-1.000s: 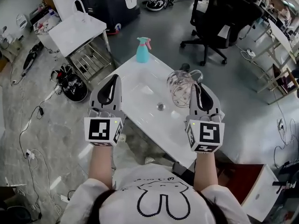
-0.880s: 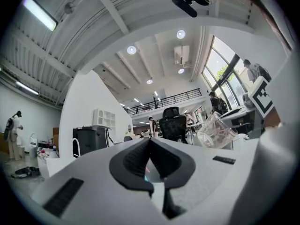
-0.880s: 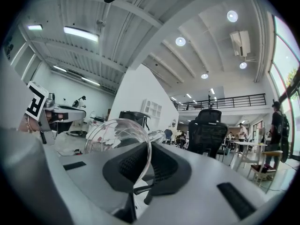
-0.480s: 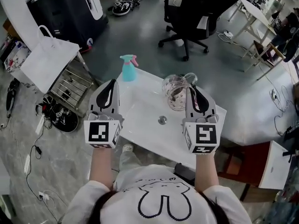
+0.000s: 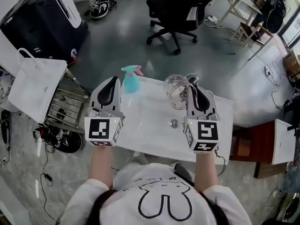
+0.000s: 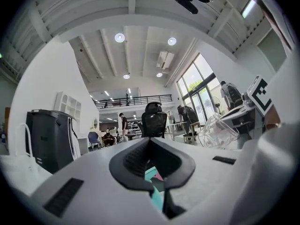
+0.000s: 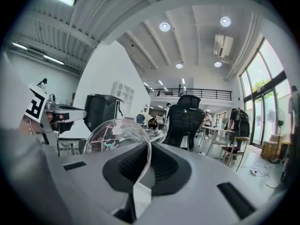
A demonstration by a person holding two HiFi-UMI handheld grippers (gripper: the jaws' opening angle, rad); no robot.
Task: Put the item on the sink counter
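In the head view my right gripper (image 5: pixel 193 90) is shut on the rim of a clear glass jug (image 5: pixel 176 91), held over the far right part of the white sink counter (image 5: pixel 140 125). The right gripper view shows the jug's (image 7: pixel 115 136) glass edge pinched between the dark pads of the right gripper (image 7: pixel 148 150). My left gripper (image 5: pixel 112 82) hovers over the counter's left side, shut with nothing in it. In the left gripper view the left gripper (image 6: pixel 150 143) points level, and the jug (image 6: pixel 218 131) shows at the right.
A teal spray bottle (image 5: pixel 131 80) stands at the counter's far left corner, just right of my left gripper. The basin's drain (image 5: pixel 174 123) lies below the jug. A white bag (image 5: pixel 33 89) and a wire rack (image 5: pixel 63 108) stand left; a black office chair (image 5: pixel 180 11) is beyond.
The view has swung round the counter, which now lies more squarely under both grippers. The right gripper still holds the jug; both grippers keep their places before me.
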